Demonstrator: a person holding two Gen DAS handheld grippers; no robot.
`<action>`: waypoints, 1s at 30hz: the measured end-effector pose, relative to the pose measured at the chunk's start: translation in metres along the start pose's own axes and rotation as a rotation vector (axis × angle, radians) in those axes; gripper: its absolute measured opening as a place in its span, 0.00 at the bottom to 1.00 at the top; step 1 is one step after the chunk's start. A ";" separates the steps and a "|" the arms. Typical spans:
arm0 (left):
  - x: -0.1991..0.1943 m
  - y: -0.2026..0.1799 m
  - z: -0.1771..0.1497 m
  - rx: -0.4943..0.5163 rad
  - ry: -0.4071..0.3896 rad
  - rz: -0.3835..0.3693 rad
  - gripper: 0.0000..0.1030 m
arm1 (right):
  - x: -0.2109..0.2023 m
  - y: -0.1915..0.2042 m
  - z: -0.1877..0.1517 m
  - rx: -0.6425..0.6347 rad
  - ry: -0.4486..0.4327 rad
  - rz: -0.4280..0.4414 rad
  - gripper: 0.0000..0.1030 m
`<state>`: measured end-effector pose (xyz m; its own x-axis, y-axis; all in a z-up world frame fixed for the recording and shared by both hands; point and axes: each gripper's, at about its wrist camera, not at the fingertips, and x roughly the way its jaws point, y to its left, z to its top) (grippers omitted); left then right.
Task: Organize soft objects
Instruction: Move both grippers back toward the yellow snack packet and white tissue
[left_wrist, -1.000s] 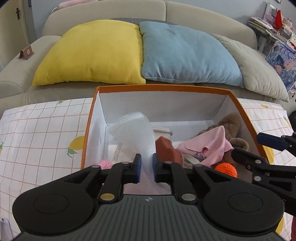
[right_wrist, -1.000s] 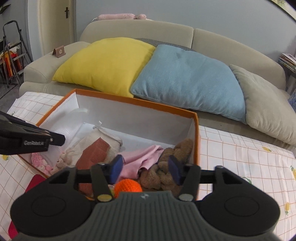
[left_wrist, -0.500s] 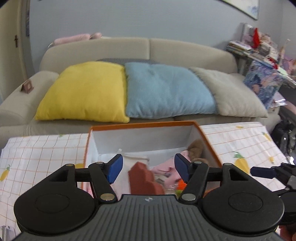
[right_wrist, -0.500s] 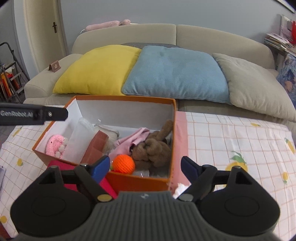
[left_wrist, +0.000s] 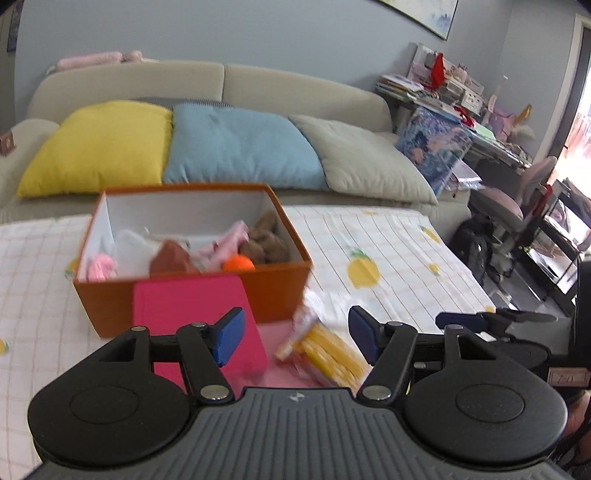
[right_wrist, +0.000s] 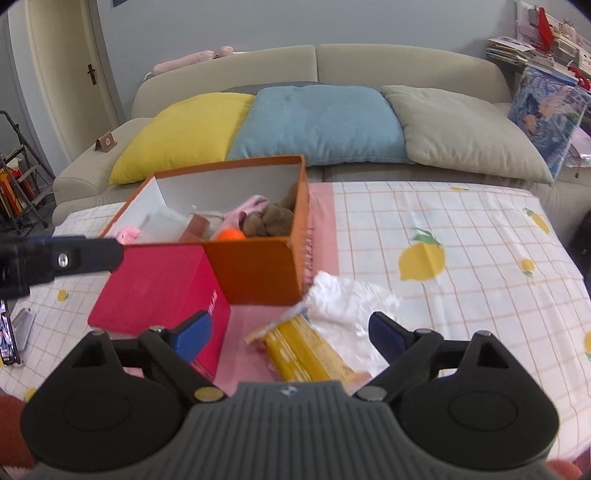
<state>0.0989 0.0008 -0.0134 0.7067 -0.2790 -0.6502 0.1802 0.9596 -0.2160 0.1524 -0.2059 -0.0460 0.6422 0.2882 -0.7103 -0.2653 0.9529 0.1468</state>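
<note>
— What do you see in front of your two tools now?

— I see the open orange cardboard box (right_wrist: 258, 266) standing on the white checked tablecloth with lemon prints (right_wrist: 461, 236). Inside it lie the soft things: a brown plush toy (right_wrist: 271, 219), a pink cloth (right_wrist: 247, 206), a small orange knitted ball (right_wrist: 231, 234), a pink knitted piece (right_wrist: 129, 233) at the left end, a white soft bundle (left_wrist: 133, 245) and a rust-brown piece (left_wrist: 170, 256).

— And outside the box?

— A magenta-red closed box (right_wrist: 159, 284) stands just before the orange one, touching its front wall as far as I can tell. To the right of it, on a pink strip of the cloth, lies a yellow flat packet in clear wrapping (right_wrist: 306, 347), and just behind it a white crumpled plastic bag (right_wrist: 351, 299). The two seem to touch.

— How are your fingers?

— My left gripper (left_wrist: 293, 336) has its blue pads well apart and nothing is between them; the yellow packet is only seen below, through the gap. My right gripper (right_wrist: 284, 332) is opening its jaws at this moment, already wide, and it holds nothing too. The packet and the bag lie under it on the table.

— Are both tools near each other?

— Yes, side by side. In the right view the left tool's finger (right_wrist: 74, 254) enters from the left edge, before the boxes.

— What is behind the table?

— A beige sofa (right_wrist: 369, 66) with a yellow cushion (right_wrist: 177, 136), a light blue cushion (right_wrist: 317, 122) and a grey-beige cushion (right_wrist: 461, 125).
</note>
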 end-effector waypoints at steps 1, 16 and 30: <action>0.001 -0.003 -0.007 -0.002 0.017 -0.006 0.73 | -0.003 -0.002 -0.006 0.007 0.010 -0.003 0.90; 0.017 -0.034 -0.071 -0.009 0.261 0.034 0.73 | -0.019 -0.040 -0.071 0.113 0.209 -0.091 0.91; 0.040 -0.055 -0.084 0.053 0.361 0.000 0.73 | 0.004 -0.069 -0.084 0.208 0.278 -0.070 0.91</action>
<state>0.0595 -0.0664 -0.0885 0.4213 -0.2647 -0.8674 0.2219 0.9575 -0.1845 0.1130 -0.2782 -0.1172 0.4256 0.2123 -0.8796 -0.0575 0.9765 0.2079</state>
